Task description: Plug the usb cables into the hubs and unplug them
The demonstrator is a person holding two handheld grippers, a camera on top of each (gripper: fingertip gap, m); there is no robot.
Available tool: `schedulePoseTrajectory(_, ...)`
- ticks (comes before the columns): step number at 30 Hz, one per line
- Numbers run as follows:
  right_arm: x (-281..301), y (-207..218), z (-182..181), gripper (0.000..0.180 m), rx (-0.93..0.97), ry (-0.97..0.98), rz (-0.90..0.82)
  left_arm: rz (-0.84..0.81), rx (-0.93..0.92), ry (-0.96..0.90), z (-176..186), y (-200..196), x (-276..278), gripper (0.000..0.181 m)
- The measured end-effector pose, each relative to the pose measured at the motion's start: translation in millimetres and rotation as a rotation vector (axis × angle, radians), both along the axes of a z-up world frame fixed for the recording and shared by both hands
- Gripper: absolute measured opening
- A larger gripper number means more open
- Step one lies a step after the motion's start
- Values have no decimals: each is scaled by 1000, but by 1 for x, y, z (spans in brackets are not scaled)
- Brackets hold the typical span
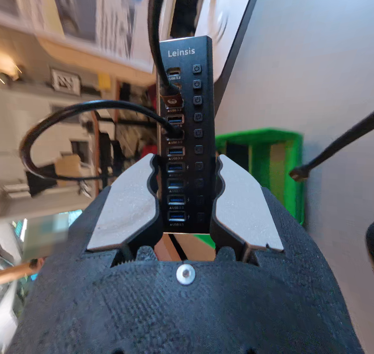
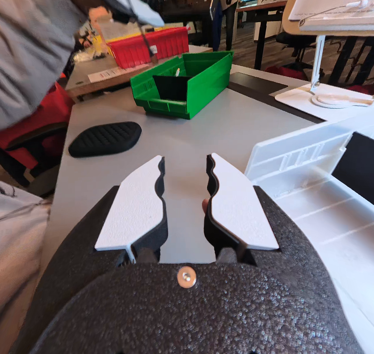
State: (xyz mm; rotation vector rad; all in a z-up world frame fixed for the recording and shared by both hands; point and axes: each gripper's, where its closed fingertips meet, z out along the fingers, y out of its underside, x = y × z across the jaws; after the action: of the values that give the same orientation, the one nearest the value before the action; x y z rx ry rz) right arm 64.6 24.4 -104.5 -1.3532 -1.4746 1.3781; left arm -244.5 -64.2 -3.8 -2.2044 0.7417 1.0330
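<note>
In the left wrist view my left gripper (image 1: 186, 158) is shut on the lower half of a long black USB hub (image 1: 187, 93) and holds it up in the air. The hub has a column of ports and a column of power buttons. One black cable (image 1: 155, 40) is plugged into an upper port. A second black cable (image 1: 60, 117) loops left from a middle port. A loose black cable end (image 1: 298, 174) hangs at the right. In the right wrist view my right gripper (image 2: 185, 157) is open and empty, low over the grey table (image 2: 202, 133).
A green bin (image 2: 202, 81) stands on the table ahead of the right gripper and also shows behind the hub (image 1: 263, 162). A black ribbed pad (image 2: 105, 138) lies to the left. A clear white bin (image 2: 303, 182) is at the right, a red bin (image 2: 149, 44) behind, and a white stand base (image 2: 323, 95) at far right. Tip to tip, the grippers are about 35 cm apart.
</note>
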Motion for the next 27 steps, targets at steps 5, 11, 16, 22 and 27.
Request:
schedulePoseTrajectory(5, -26, -7, 35, 54, -276, 52, 19, -301, 183, 30, -16, 21, 129, 56)
schedulePoseTrajectory(11, -51, -5, 53, 52, -562, 172, 66, -554, 359, -79, -65, 48, 229, 56)
schedulePoseTrajectory(16, -48, 2, 37, 31, -504, 192, 45, -604, 391, -191, -95, 61, 238, 55)
schedulePoseTrajectory(22, -38, 5, 58, 31, -254, 203, 58, -620, 352, -452, -95, 31, 228, 47)
schedulePoseTrajectory(27, -25, -9, 69, 30, -74, 154, 129, -659, 446, -813, -68, -1, 201, 39)
